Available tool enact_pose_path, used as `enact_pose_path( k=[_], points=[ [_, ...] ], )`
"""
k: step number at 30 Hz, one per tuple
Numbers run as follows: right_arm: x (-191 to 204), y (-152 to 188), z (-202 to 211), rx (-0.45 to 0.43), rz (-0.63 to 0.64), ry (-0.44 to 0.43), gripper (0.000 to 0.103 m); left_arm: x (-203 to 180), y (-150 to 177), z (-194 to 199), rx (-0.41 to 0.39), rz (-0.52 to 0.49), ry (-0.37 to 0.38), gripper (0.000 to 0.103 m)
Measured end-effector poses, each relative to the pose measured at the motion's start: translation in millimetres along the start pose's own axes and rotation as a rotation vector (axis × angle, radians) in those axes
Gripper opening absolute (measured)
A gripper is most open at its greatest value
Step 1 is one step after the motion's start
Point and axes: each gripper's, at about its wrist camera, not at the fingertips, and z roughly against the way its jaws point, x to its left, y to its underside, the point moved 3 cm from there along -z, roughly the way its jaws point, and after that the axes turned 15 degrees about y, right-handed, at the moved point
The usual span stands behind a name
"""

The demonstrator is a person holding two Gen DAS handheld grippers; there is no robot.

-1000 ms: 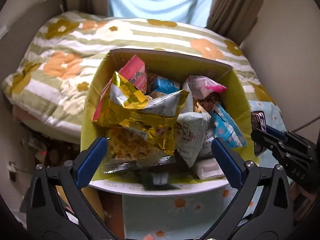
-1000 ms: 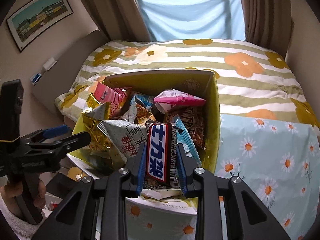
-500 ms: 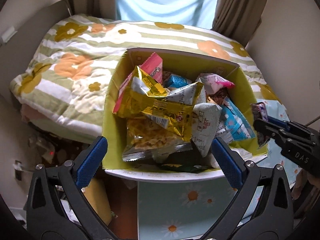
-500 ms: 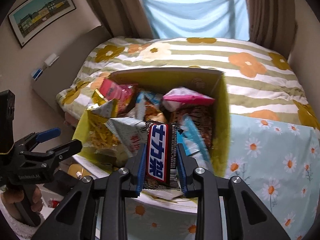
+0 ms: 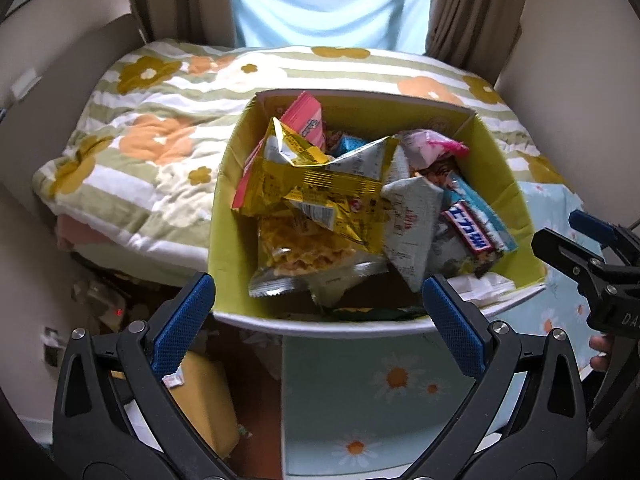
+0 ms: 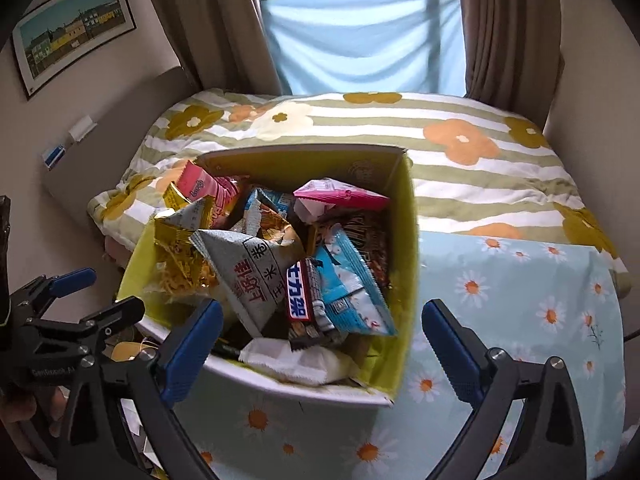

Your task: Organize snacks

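Right hand-held gripper (image 6: 322,336) jaws just sprung apart, empty, chocolate bar (image 6: 301,300) lying in yellow snack box (image 6: 404,240), left hand-held gripper (image 5: 318,308) jaws apart, empty

A bed with a striped quilt (image 6: 460,168) printed with orange and mustard flowers fills the background. Near it lies a pale blue daisy cloth (image 6: 520,320). Brown curtains (image 6: 508,24) frame a light blue sheet (image 6: 360,40) over the window. A framed picture (image 6: 72,32) hangs on the left wall.

soft daylight from the curtained window (image 6: 360,36), mild glare, strong fisheye bending and dark corners
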Motion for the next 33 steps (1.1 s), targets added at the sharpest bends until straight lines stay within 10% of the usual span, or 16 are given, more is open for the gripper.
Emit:
enact_pose_path(
  k=[22,33],
  points=[
    [-138,68,216,-0.356,-0.067,0.198,0.101,-214,64,158,-0.395,-0.170,0.023,0.103],
    [-178,111,242,-0.384,-0.116,0.263,0.101,-266,101,178,-0.447,-0.209,0.032,0.103]
  ],
)
